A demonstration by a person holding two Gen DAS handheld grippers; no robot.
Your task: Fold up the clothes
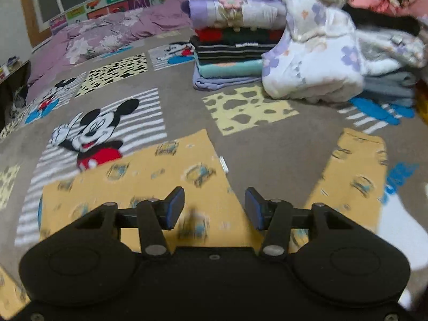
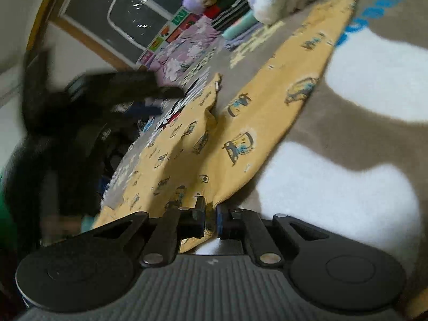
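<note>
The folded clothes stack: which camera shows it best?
The left wrist view: the folded clothes stack stands upright there, its layers plain from lilac at the bottom to the floral piece on top. The right wrist view shows only a tilted, partly cut-off glimpse at its top edge.

One yellow garment with two legs lies spread on one blanket. One stack of about six folded clothes stands behind it, beside one loose heap. Two grippers show: left, right, each with two fingers.
</note>
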